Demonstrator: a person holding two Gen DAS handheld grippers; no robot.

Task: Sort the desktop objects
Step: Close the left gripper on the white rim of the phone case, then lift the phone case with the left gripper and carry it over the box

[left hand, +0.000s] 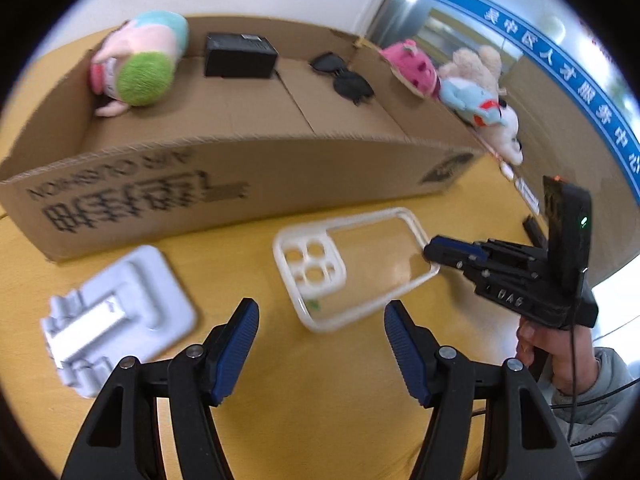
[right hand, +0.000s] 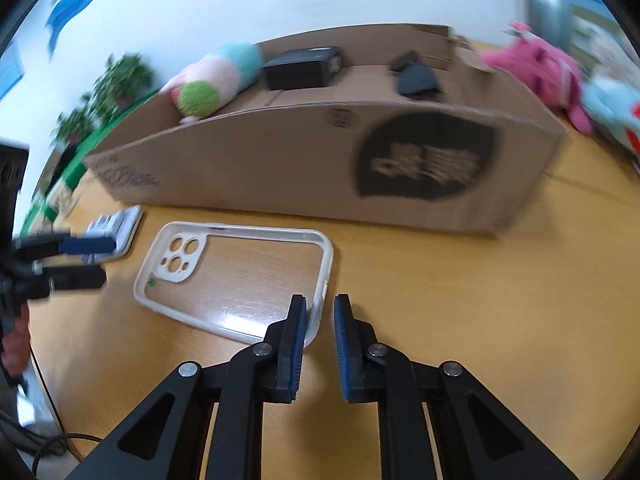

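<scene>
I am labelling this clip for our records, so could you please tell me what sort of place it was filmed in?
Probably an office or public service centre. A blue wall banner with white lettering runs beside metal-framed glass doors, potted plants line the wall, and the work happens on a wooden table.

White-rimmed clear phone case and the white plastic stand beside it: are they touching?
Apart. Left wrist view shows bare table between phone case and stand.
</scene>
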